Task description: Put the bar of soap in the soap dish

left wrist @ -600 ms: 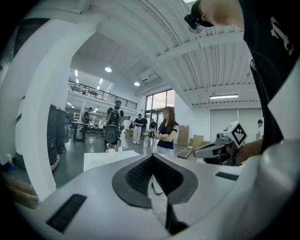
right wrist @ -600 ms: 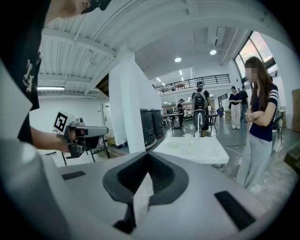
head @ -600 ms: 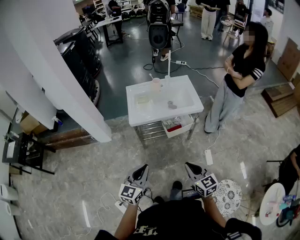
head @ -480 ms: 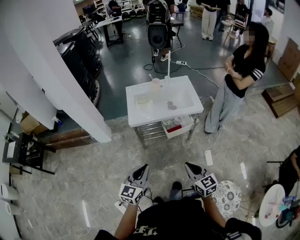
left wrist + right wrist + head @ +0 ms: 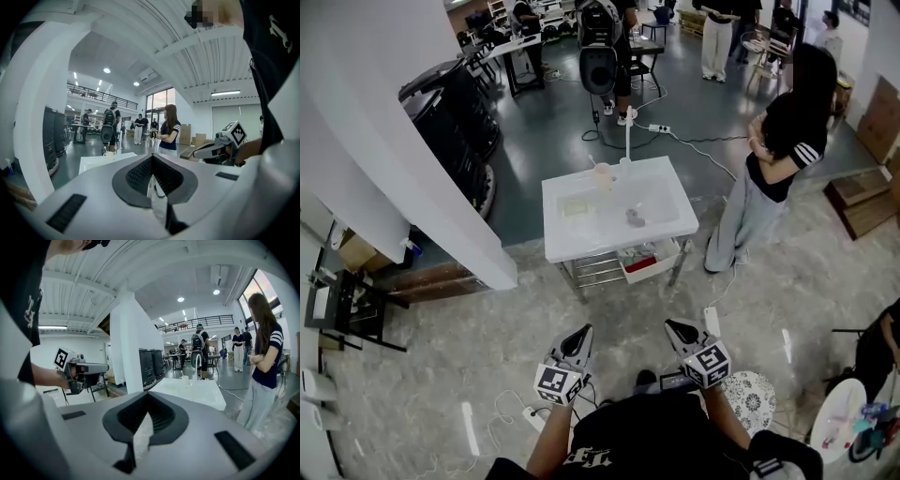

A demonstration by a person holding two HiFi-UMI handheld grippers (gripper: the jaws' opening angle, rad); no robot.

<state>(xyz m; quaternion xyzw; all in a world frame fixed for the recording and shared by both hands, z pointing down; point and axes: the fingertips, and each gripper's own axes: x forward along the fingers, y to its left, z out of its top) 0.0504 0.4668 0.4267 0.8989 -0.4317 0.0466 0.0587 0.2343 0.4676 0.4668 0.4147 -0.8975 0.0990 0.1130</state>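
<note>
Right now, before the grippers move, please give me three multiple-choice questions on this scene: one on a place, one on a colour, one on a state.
1. In the head view, where does the bystander stand relative to the table?
A) at its left
B) at its right
C) in front of it, on the near side

2. What colour is the table top?
A) black
B) white
C) red

3. How do the jaws of the right gripper stand?
A) wide open
B) shut on a bottle
C) shut, with nothing between them

Answers:
1 B: the bystander stands just off the table's right edge.
2 B: the top is white all over.
3 C: the right gripper view shows the jaws together and empty.
</note>
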